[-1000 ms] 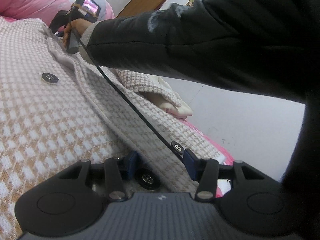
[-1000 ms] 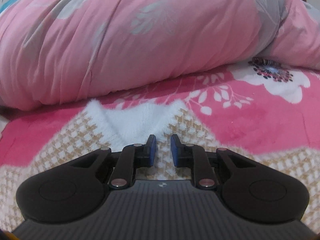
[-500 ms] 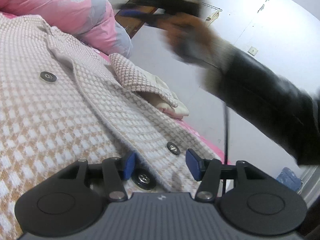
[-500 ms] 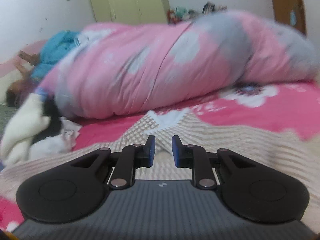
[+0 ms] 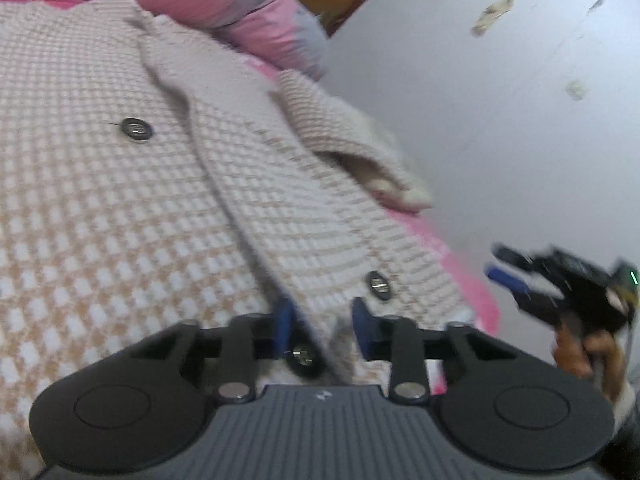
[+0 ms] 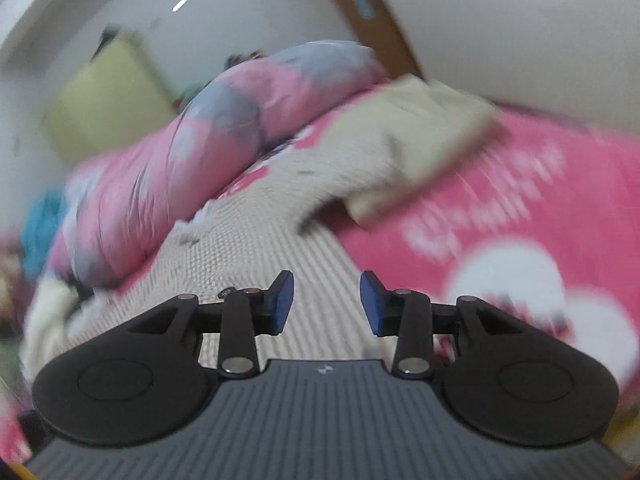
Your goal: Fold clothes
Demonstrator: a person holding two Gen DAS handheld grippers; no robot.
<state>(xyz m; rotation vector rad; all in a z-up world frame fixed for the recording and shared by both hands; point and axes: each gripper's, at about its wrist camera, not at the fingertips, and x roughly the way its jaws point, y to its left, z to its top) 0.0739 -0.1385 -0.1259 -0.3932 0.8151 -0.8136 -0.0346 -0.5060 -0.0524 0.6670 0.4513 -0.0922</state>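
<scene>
Lying flat across the pink bedspread (image 5: 472, 276), the checked cardigan (image 5: 120, 208) fills the left & centre of the left wrist view, its hem end toward the bed's near edge. L gripper (image 5: 322, 330) sits low at that hem w/ jaws parted, the front placket edge running between the blue pads (image 5: 285, 322) but not pinched. Buttons counted: 3, i.e. one (image 5: 137, 129) mid-front, one (image 5: 378, 285) on the right panel just beyond the pads, one (image 5: 305, 356) between the fingers. One sleeve (image 5: 340, 136) is bunched up toward the bed's right edge. Far right, a hand (image 5: 588, 354) holds the R gripper (image 5: 508, 276) off the bed edge, apart from the fabric. In the right wrist view (blurred) the R gripper's jaws stand spread, nothing between them, cardigan below & ahead. One rolled pink quilt (image 6: 168, 168) lies along the far side of the bed.
</scene>
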